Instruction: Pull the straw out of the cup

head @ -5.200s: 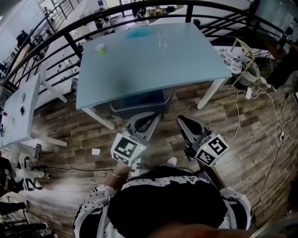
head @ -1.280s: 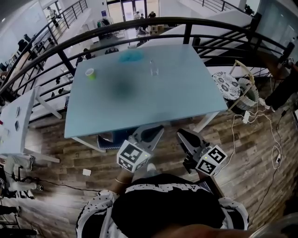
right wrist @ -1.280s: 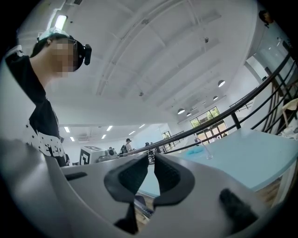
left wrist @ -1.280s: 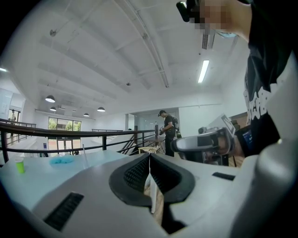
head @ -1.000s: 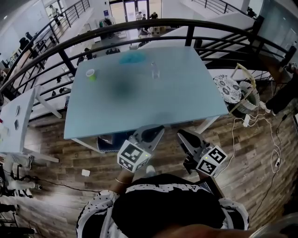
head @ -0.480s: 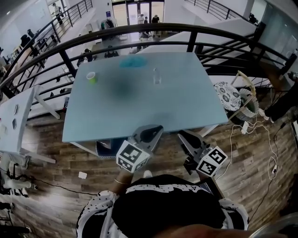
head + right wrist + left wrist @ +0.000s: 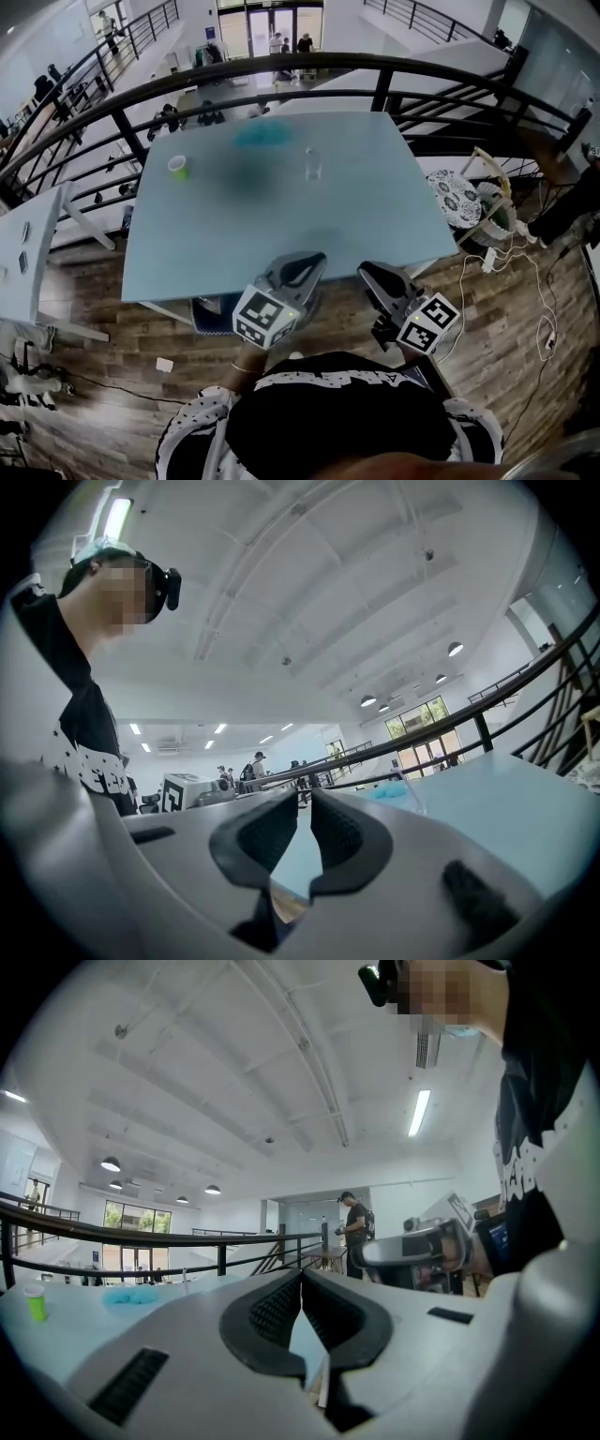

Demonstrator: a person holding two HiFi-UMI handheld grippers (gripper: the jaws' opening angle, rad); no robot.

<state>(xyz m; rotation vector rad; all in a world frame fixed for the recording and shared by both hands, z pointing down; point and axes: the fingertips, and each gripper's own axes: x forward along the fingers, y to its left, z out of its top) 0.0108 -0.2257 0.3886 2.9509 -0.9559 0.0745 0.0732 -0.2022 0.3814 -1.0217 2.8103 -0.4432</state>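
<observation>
The surface [image 7: 356, 216] has drawn nearer than a few seconds ago. Both grippers, earlier over the wood floor [image 7: 112, 309], now reach its near edge. The left gripper [image 7: 314, 259] has its fingers [image 7: 281, 1309] clenched, tips touching and nothing between them. The right gripper [image 7: 365, 269] has its fingers [image 7: 341, 834] drawn together to a thin slit, also empty. Both are well apart from the cup [image 7: 312, 169], a clear one standing upright toward the far side of the surface. The straw [image 7: 307, 153] shows only as a faint sliver rising from it. A blue cloth [image 7: 262, 138] lies near the far edge, left of the cup. A green cup [image 7: 177, 167] stands near the far left corner. A dark railing [image 7: 281, 70] curves behind the surface.
</observation>
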